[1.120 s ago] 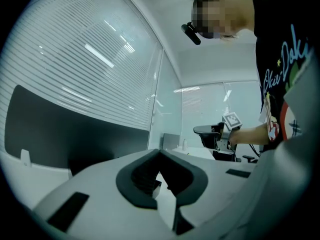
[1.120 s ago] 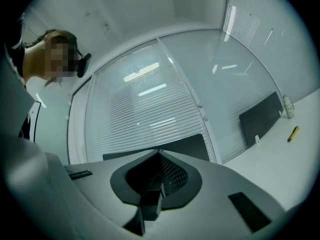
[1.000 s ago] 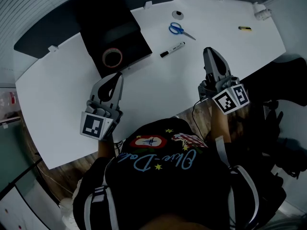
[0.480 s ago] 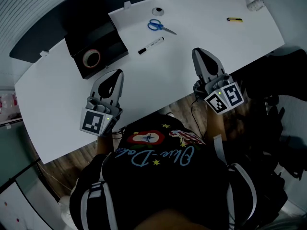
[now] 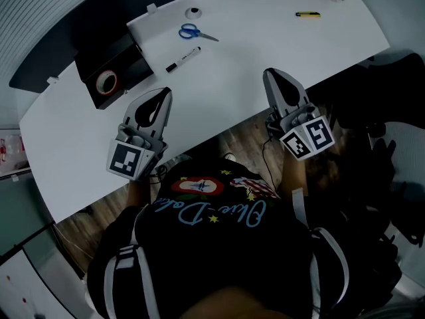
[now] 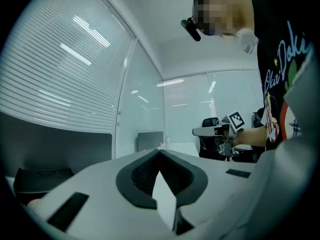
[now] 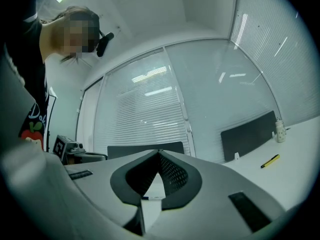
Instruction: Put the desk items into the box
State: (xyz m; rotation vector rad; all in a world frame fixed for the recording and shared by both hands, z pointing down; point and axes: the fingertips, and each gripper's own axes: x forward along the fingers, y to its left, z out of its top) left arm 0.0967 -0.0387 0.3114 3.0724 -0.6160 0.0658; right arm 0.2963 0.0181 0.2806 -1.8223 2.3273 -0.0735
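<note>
Both tongs have drawn back to the worktop's (image 5: 226,88) near edge: left tongs (image 5: 165,93) and right tongs (image 5: 269,73) closed, empty. Scissors (image 5: 192,32), marker (image 5: 182,59) and yellow cutter (image 5: 307,14) lie beyond; tape roll (image 5: 106,82) sits in the dim box (image 5: 89,57), its edges indistinct.

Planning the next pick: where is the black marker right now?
In the head view, the marker lies on the white desk at upper left. It is just below the scissors and to the right of the black box.
</note>
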